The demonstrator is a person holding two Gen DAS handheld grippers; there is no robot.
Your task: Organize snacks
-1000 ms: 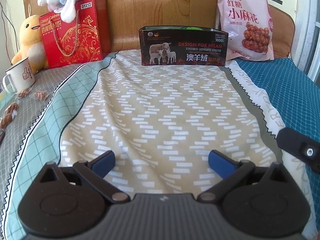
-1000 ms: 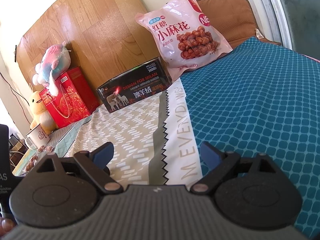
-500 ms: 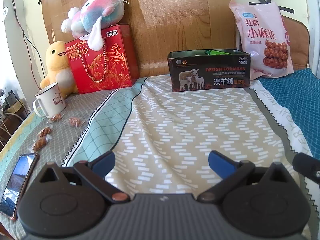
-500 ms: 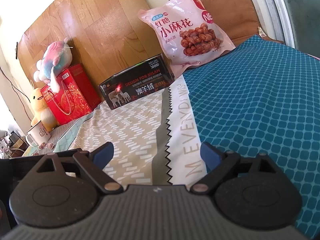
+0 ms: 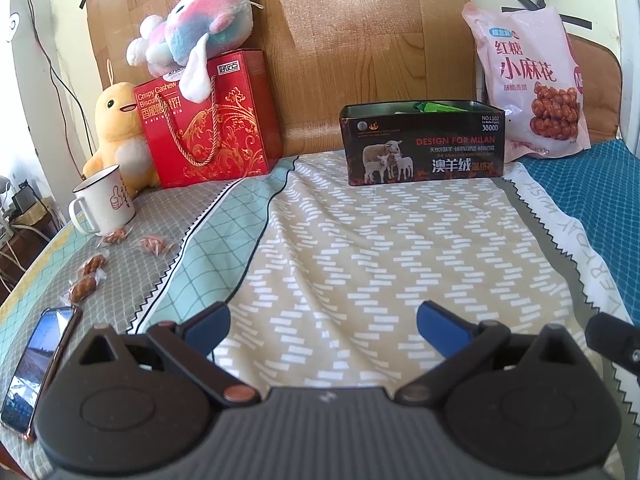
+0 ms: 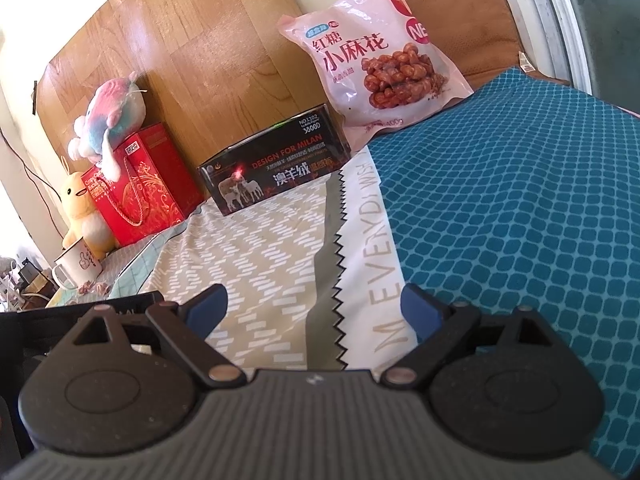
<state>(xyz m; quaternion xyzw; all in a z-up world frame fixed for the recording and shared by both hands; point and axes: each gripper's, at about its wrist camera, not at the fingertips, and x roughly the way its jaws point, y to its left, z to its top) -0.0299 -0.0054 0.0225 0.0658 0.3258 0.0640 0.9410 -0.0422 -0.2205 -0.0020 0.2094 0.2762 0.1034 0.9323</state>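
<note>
A black open-topped box [image 5: 422, 142] printed with sheep stands at the back of the bed, with green packets showing inside it. Several small wrapped snacks [image 5: 90, 276] lie loose on the grey cloth at the left, beside a white mug [image 5: 105, 200]. A large pink snack bag [image 5: 532, 84] leans on the headboard at the right. My left gripper [image 5: 324, 326] is open and empty, low over the beige sheet. My right gripper [image 6: 316, 308] is open and empty too, above the sheet's zigzag border, with the box [image 6: 276, 172] and the pink bag [image 6: 376, 60] far ahead.
A red gift box [image 5: 208, 120] with a pastel plush toy [image 5: 192, 36] on top stands at the back left, next to a yellow duck plush [image 5: 116, 132]. A phone [image 5: 36, 364] lies near the bed's left edge. A teal blanket [image 6: 520, 208] covers the right side.
My left gripper has pulled back and risen, so the mug, the loose snacks and the phone came into view. My right gripper drew back slightly. Both stay open.
</note>
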